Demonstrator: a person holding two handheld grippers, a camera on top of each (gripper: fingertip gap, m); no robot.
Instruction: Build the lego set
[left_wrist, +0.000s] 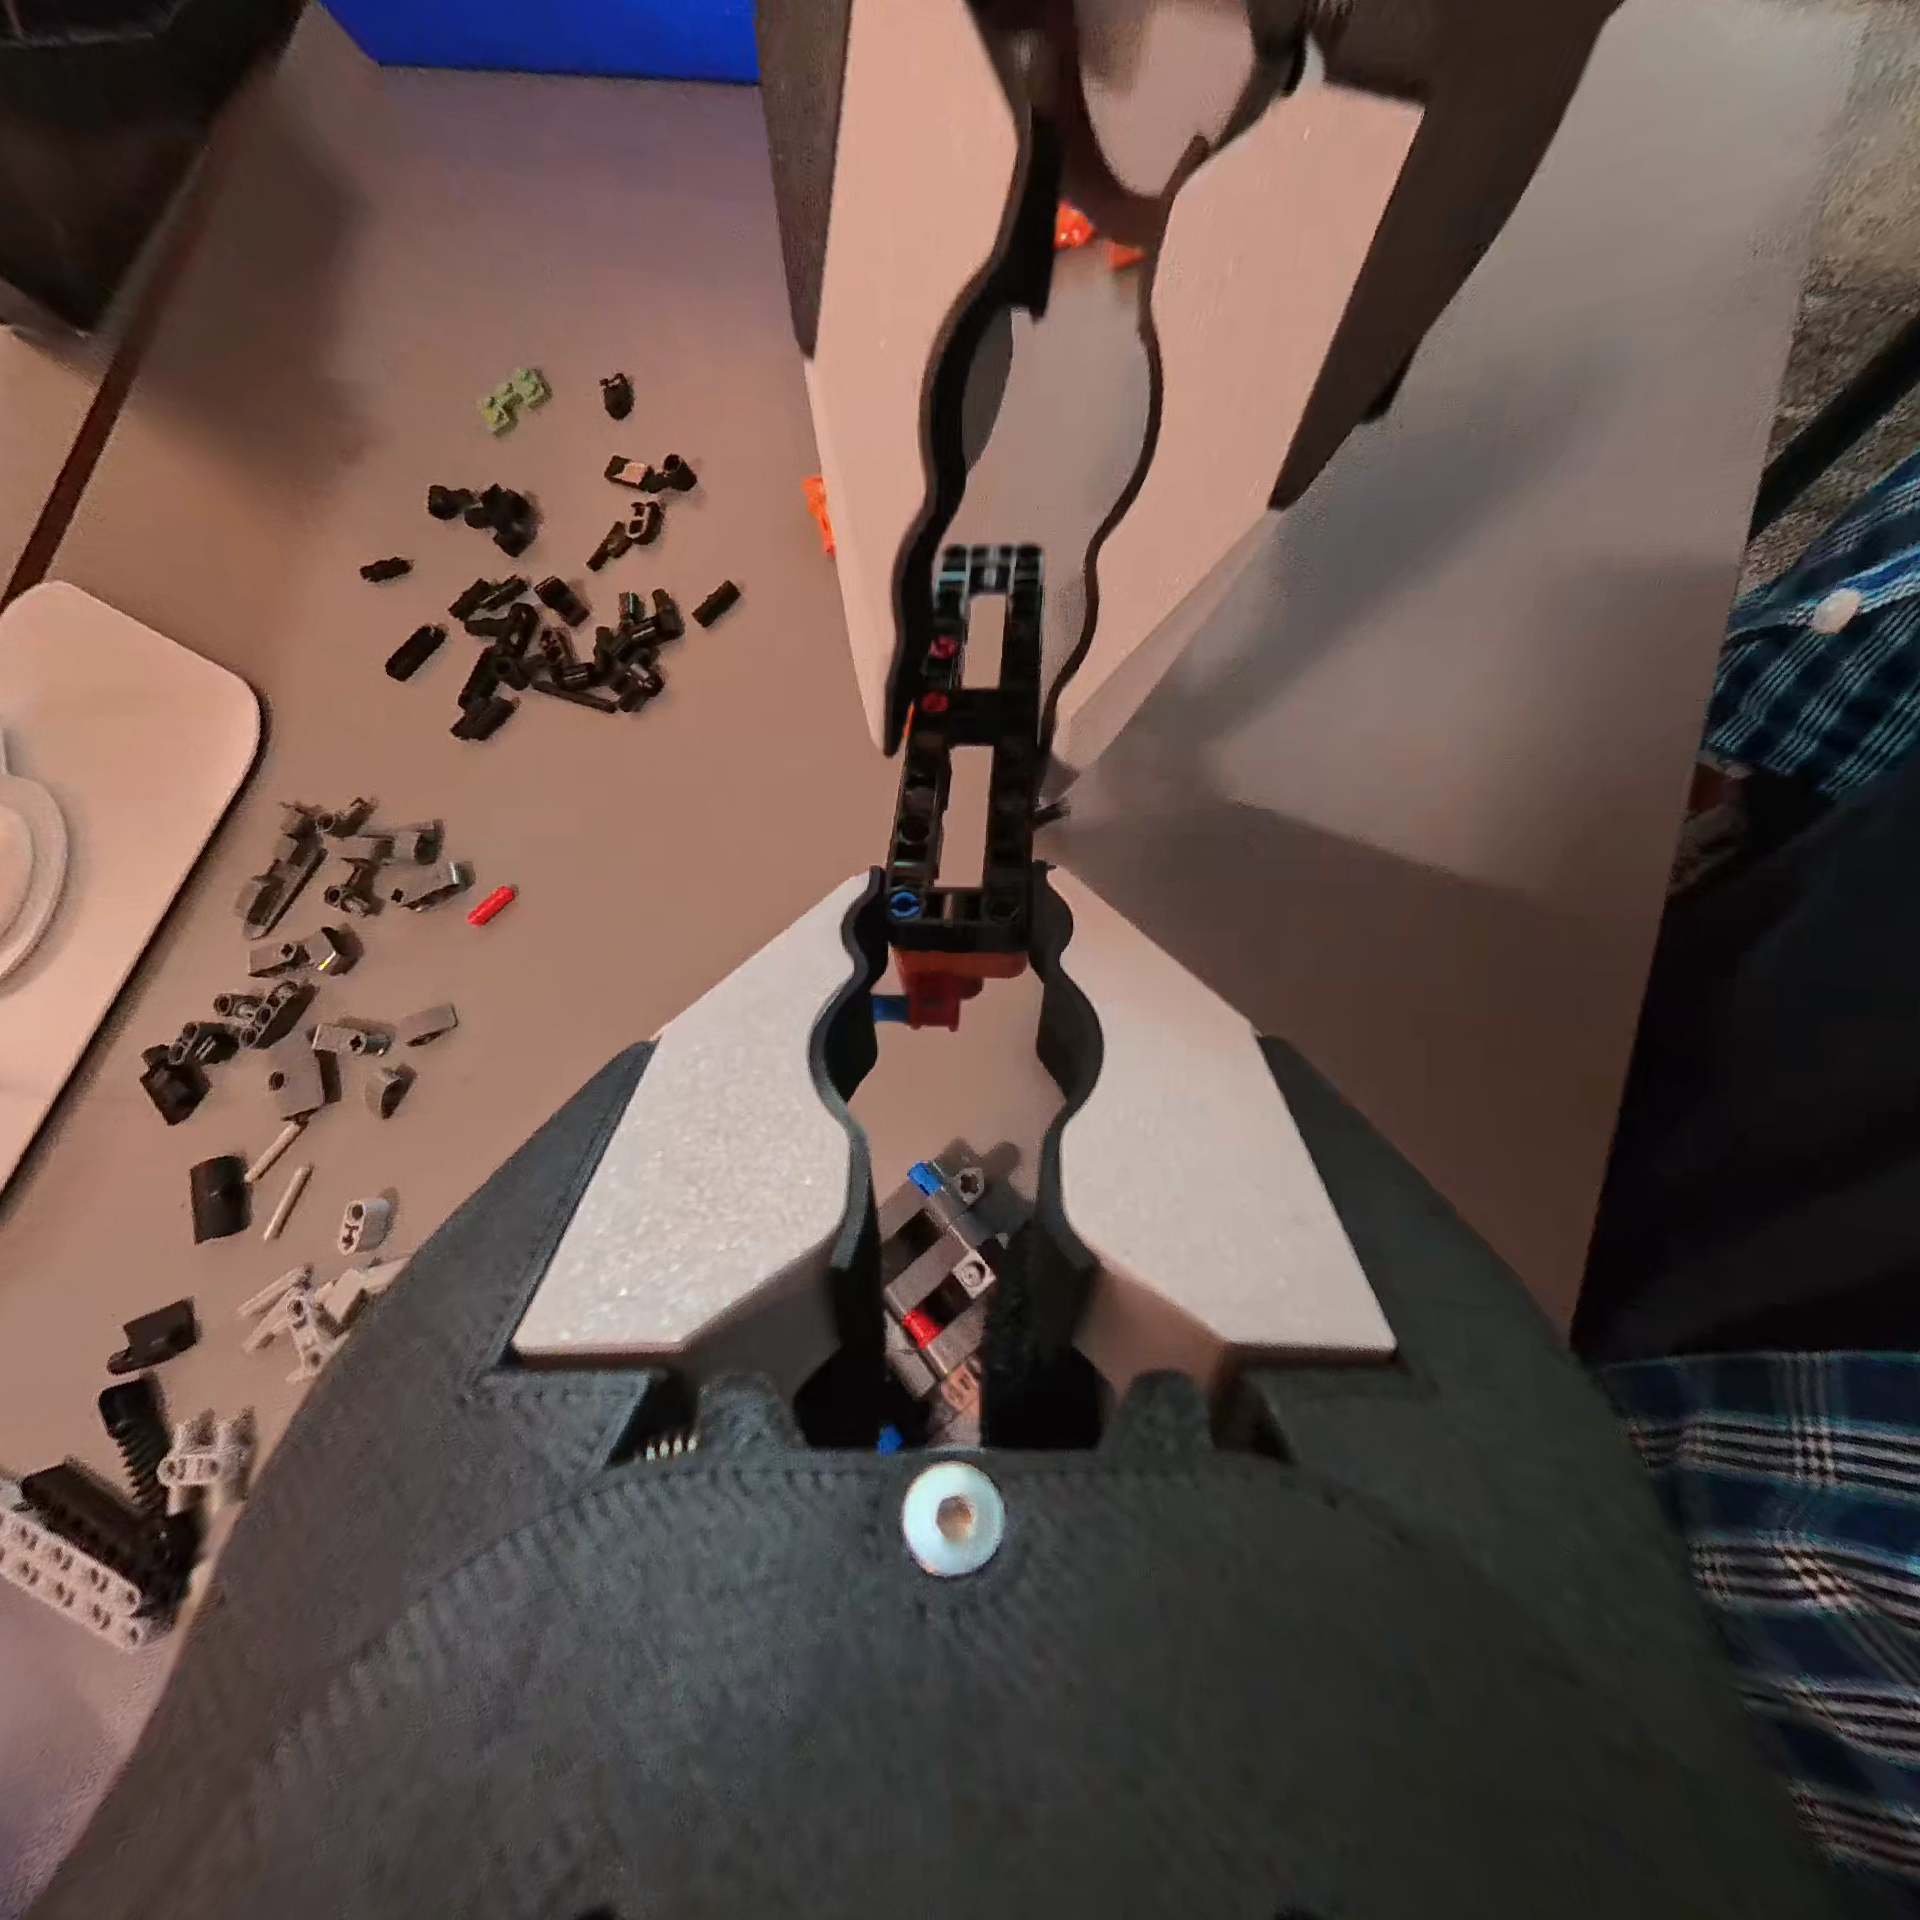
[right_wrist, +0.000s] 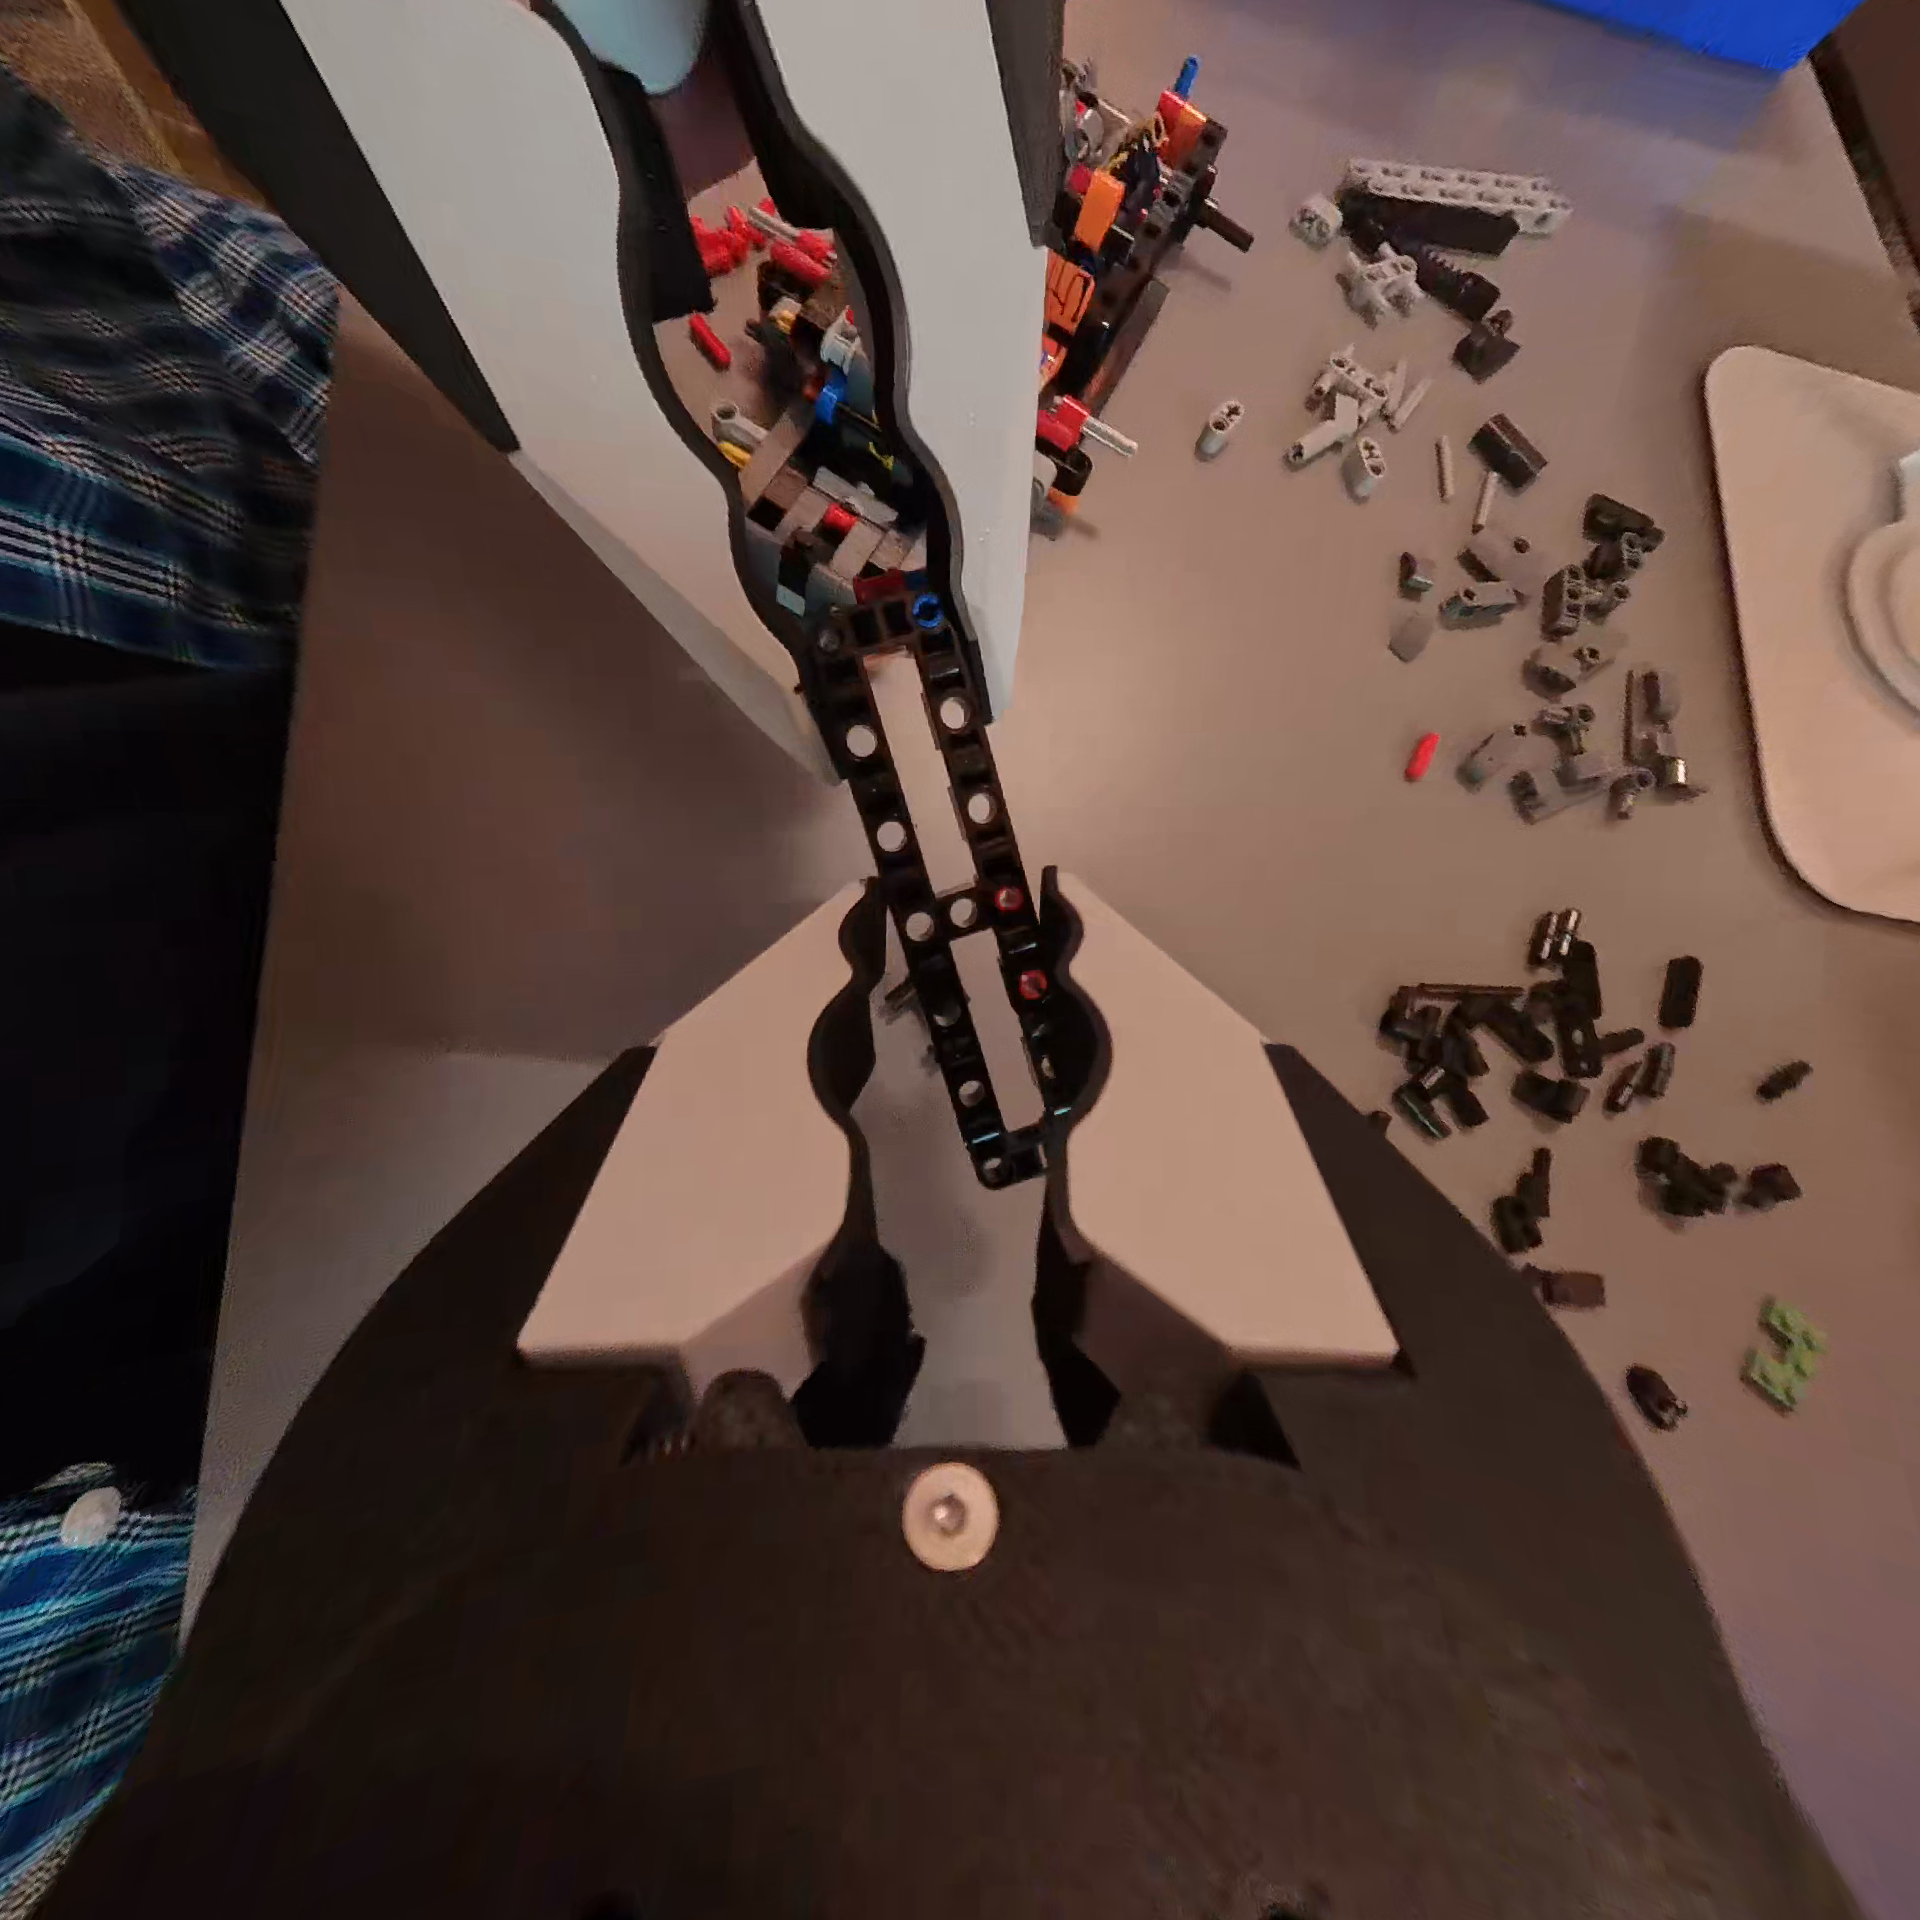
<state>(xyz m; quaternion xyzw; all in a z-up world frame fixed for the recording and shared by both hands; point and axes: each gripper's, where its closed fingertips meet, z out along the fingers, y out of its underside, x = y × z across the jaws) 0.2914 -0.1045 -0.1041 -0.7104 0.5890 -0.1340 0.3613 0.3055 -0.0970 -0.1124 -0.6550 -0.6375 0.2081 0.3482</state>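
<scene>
Your left gripper (left_wrist: 954, 914) and right gripper (right_wrist: 961, 914) face each other above the grey tabletop (left_wrist: 665, 312), and each pinches one end of the long black perforated lego frame (right_wrist: 940, 883). In the left wrist view, your jaws close on the frame's near end, where a blue pin shows in a corner hole and a red block (left_wrist: 951, 982) hangs underneath. In the right wrist view, your jaws grip the opposite end of the frame, which carries two red pins on one rail and runs diagonally toward the other gripper. The frame is held clear of the tabletop.

A heap of small black connector pieces (left_wrist: 551, 634) and a scatter of grey pieces (left_wrist: 332, 935) lie beside it, with a lone red pin (left_wrist: 490, 904) just beside the grey ones. A partly built orange-and-black model (right_wrist: 1122, 260) sits farther off in the right wrist view. Your plaid sleeve (right_wrist: 135, 416) shows at the edge.
</scene>
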